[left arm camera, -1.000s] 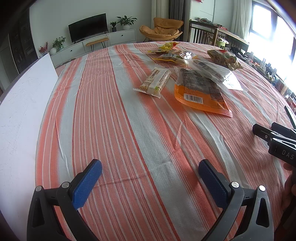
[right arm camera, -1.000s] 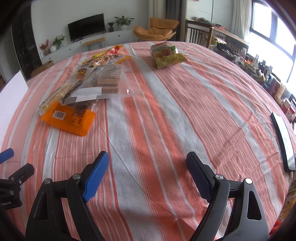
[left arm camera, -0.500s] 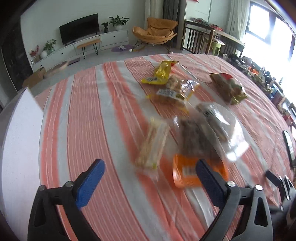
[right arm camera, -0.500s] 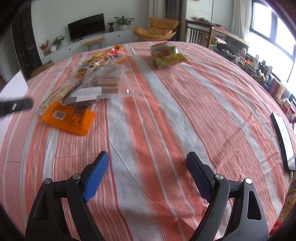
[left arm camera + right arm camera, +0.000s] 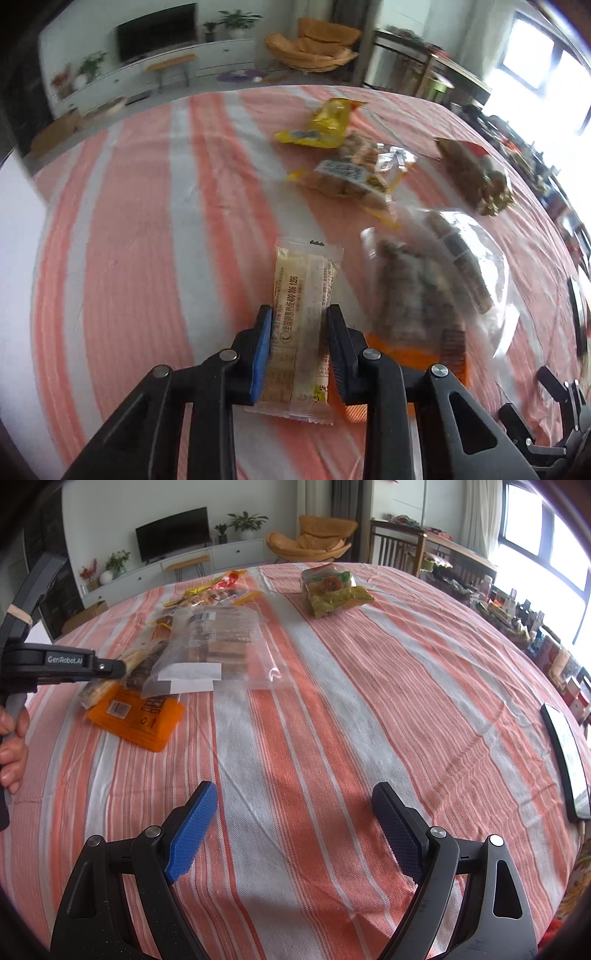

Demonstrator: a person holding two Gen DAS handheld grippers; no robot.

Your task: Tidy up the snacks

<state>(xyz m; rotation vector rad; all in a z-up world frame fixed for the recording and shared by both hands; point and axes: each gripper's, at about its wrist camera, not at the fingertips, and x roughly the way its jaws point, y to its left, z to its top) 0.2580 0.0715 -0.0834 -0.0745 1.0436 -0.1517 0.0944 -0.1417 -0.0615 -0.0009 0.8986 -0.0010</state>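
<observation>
Two grippers in play. Left gripper (image 5: 298,334) pinches a pale wafer packet (image 5: 302,317) across its width, near end of the packet between the jaws, far end pointing away over the striped tablecloth (image 5: 147,258). Cannot tell whether the packet is off the cloth or still resting on it. Right gripper (image 5: 293,823) spread wide, nothing between its jaws, low over bare cloth at the near edge.

Just right of the held packet: an orange pouch (image 5: 417,360) with a clear bag of brown snacks (image 5: 436,280) lying over it. Farther off, a yellow packet (image 5: 325,123) and a clear biscuit bag (image 5: 354,173).

Risks, as I judge them:
- Slippery film, grip near one end only; the free end may droop or twist out in a quick swing.
- Hard squeeze could crush the wafers.
- Right jaw sits close to the orange pouch; a sideways drag may snag it and pull the clear bag along.
</observation>
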